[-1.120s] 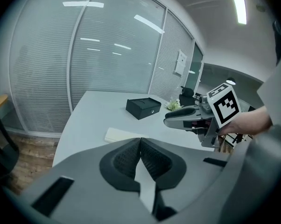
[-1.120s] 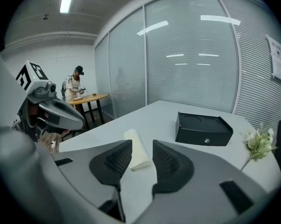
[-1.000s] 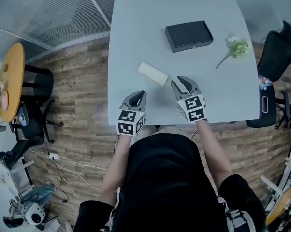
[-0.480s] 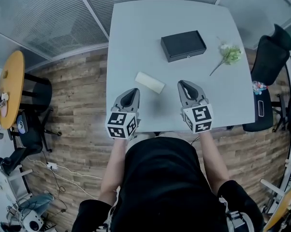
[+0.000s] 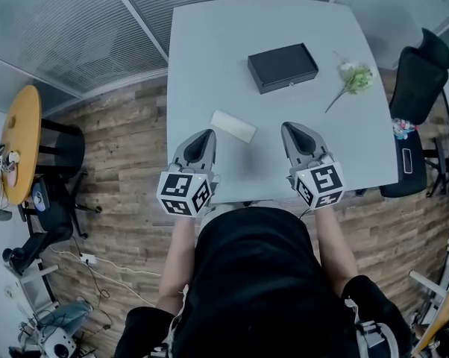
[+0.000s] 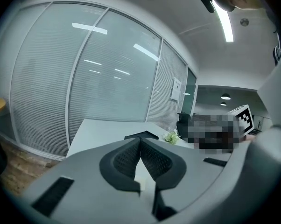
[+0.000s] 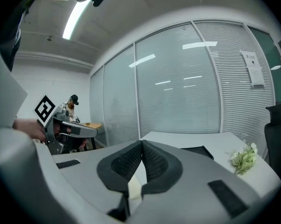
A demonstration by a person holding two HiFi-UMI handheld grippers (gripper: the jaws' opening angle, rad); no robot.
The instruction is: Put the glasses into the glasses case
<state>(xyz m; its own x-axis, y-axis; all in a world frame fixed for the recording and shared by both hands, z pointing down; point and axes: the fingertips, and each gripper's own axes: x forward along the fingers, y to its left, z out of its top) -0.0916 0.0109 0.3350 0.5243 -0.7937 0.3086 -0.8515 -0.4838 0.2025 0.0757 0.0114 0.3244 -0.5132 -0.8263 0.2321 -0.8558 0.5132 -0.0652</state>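
Note:
A closed black glasses case (image 5: 283, 67) lies at the far middle of the white table (image 5: 209, 43); it also shows as the black case (image 7: 196, 150) just past my right jaws. No glasses are visible. A white oblong object (image 5: 233, 126) lies between the case and my grippers. My left gripper (image 5: 203, 136) hangs over the table's near edge, shut and empty, pads touching at the left gripper's tip (image 6: 140, 139). My right gripper (image 5: 294, 130) is level with it to the right. Its jaws are closing the last bit and meet at the right gripper's tip (image 7: 142, 143), nothing between them.
A sprig of white flowers (image 5: 355, 77) lies at the table's far right. A black office chair (image 5: 418, 88) stands beside the right edge. A round yellow table (image 5: 19, 133) stands on the wooden floor at left, and glass partitions lie beyond.
Both grippers have risen towards the head camera and drawn back over the table's near edge. The right jaws, apart a second ago, have come together.

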